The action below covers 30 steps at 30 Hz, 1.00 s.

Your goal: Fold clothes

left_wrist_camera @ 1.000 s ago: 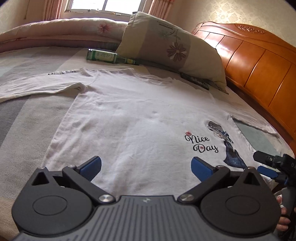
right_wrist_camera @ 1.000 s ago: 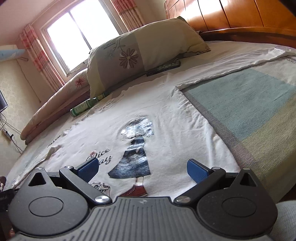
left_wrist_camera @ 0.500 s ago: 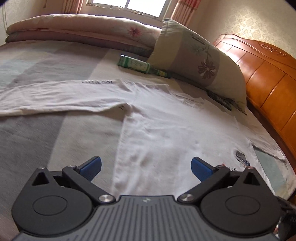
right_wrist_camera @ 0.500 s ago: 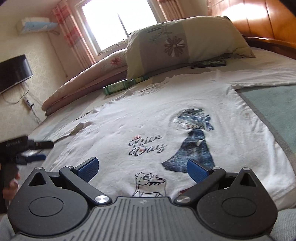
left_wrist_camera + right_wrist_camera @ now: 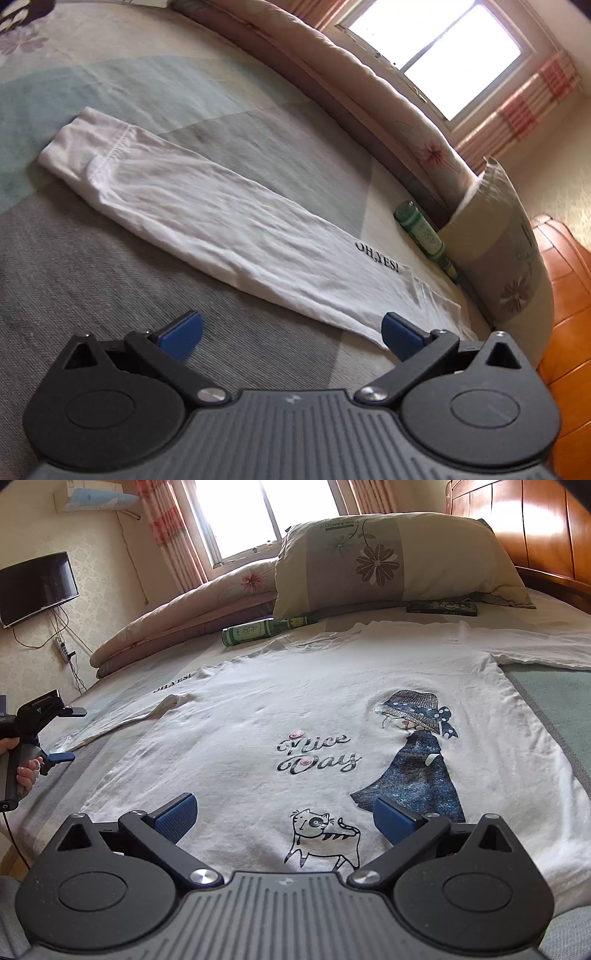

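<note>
A white long-sleeved shirt point(image 5: 314, 709) lies spread front-up on the bed, printed with "Nice Day", a girl in a blue dress and a cat. Its left sleeve point(image 5: 207, 221), marked "OH,YES!", stretches flat across the grey and teal bedspread. My left gripper point(image 5: 291, 332) hovers open just short of that sleeve, nothing between its blue pads. It also shows at the left edge of the right wrist view, the left gripper point(image 5: 62, 734) held in a hand. My right gripper point(image 5: 284, 816) stands open above the shirt's hem near the cat print.
A green glass bottle point(image 5: 258, 629) lies by the shirt's collar, against a flowered pillow point(image 5: 388, 561). A dark flat box point(image 5: 441, 607) lies beside the pillow. A rolled quilt point(image 5: 369, 88) runs under the window. Wooden headboard point(image 5: 535, 528) at right, wall TV point(image 5: 35, 587) at left.
My left gripper has swung left from the shirt's body to the outstretched sleeve. The right gripper has turned left and now faces the centre of the print. Both stay open.
</note>
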### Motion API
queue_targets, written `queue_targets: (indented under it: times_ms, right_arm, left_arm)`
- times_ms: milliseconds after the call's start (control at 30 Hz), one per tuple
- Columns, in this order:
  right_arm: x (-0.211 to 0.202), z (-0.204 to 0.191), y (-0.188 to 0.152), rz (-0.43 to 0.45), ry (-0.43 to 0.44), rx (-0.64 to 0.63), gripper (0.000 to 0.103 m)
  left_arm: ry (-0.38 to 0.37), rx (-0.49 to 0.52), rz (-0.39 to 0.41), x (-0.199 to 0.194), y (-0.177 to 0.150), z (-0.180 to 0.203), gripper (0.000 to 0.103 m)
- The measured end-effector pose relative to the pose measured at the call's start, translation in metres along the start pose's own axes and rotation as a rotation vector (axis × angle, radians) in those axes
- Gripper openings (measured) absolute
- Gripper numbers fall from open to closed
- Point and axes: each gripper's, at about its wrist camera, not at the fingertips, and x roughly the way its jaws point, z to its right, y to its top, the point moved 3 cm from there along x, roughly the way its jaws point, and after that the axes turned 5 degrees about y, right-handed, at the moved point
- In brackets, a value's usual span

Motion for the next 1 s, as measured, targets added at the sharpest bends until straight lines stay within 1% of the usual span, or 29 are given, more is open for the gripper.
queue_targets:
  times_ms: [100, 300, 433, 667, 700, 767, 867, 933, 1000]
  right_arm:
    - [0.004, -0.002, -0.001, -0.011, -0.008, -0.007, 0.103]
    - [0.007, -0.005, -0.002, -0.020, -0.024, -0.030, 0.103]
    - [0.009, -0.005, -0.002, -0.018, -0.031, -0.031, 0.103]
    - [0.011, -0.005, -0.002, -0.019, -0.041, -0.041, 0.103]
    - [0.011, -0.005, -0.002, -0.019, -0.042, -0.042, 0.103]
    - [0.011, -0.005, -0.002, -0.018, -0.042, -0.041, 0.103]
    - [0.012, -0.005, -0.002, -0.017, -0.043, -0.037, 0.103]
    - [0.012, -0.005, -0.002, -0.018, -0.044, -0.039, 0.103]
    - [0.012, -0.006, -0.002, -0.019, -0.047, -0.044, 0.103]
  left_arm:
    - [-0.057, -0.070, 0.005, -0.001, 0.010, -0.017, 0.102]
    - [-0.084, -0.137, 0.047, 0.008, 0.030, -0.035, 0.102]
    - [-0.049, -0.171, 0.085, 0.008, 0.041, -0.045, 0.102]
    - [-0.028, -0.268, 0.158, 0.007, 0.052, -0.065, 0.102]
    - [-0.020, -0.273, 0.162, 0.008, 0.052, -0.063, 0.102]
    - [-0.010, -0.285, 0.157, 0.011, 0.050, -0.055, 0.102]
    - [-0.097, -0.313, 0.096, 0.018, 0.044, -0.046, 0.102]
    - [-0.122, -0.306, 0.061, 0.024, 0.041, -0.035, 0.102]
    - [-0.111, -0.287, 0.055, 0.029, 0.041, -0.029, 0.102]
